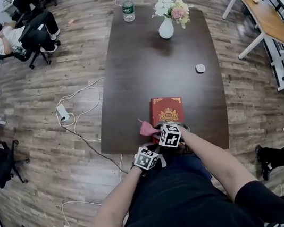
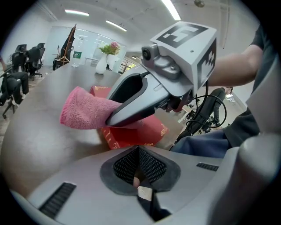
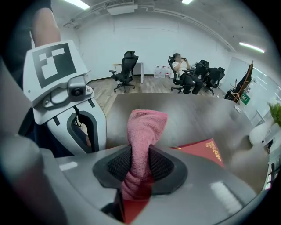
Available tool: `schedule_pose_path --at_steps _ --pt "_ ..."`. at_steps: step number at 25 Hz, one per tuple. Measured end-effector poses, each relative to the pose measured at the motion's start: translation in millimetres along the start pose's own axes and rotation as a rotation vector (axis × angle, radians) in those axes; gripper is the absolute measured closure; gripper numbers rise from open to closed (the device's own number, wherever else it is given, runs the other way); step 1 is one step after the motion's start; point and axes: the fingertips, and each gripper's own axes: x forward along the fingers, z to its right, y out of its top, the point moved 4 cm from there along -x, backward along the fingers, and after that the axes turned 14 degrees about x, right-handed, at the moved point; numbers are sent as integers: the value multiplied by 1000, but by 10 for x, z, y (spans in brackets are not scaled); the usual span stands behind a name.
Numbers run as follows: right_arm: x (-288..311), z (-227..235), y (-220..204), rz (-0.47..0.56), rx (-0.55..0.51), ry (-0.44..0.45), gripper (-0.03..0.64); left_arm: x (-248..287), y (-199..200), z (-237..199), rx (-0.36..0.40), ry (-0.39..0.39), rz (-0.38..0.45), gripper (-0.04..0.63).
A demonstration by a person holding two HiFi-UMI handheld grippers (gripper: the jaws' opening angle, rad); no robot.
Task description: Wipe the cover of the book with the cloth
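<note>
Nearest me, my left gripper [image 2: 139, 169] has its fingers [image 2: 125, 167] pressed together on nothing. It hovers off the near edge of the dark counter [image 1: 160, 64], just beside my right gripper [image 3: 139, 169].

The right fingers [image 3: 164, 165] pinch a pink cloth [image 3: 145, 127] by a narrow bunched middle, and its loose end sticks out ahead. The red book [image 1: 167, 111] with gold ornament lies flat and shut near the counter's near edge. The cloth is at its near left corner, but I cannot tell whether it touches the cover.

I see three risks. Nothing steadies the book, so a wiping stroke may push it along the smooth counter or towards the edge. The cloth is gripped as a thin roll, so it may drag out of my fingers or wipe only a stripe. My grippers are close enough to knock together.
</note>
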Motion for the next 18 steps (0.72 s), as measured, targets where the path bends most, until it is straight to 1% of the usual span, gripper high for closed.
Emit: schedule_pose_path --at_steps 3,9,18 --pt "68 10 -71 -35 -21 -9 503 0 -1 -9 -4 -2 6 600" --pt "72 20 -115 -33 -29 -8 503 -5 -8 -15 5 -14 7 600" --pt "36 59 -195 -28 -10 -9 504 3 -8 -10 11 -21 9 600"
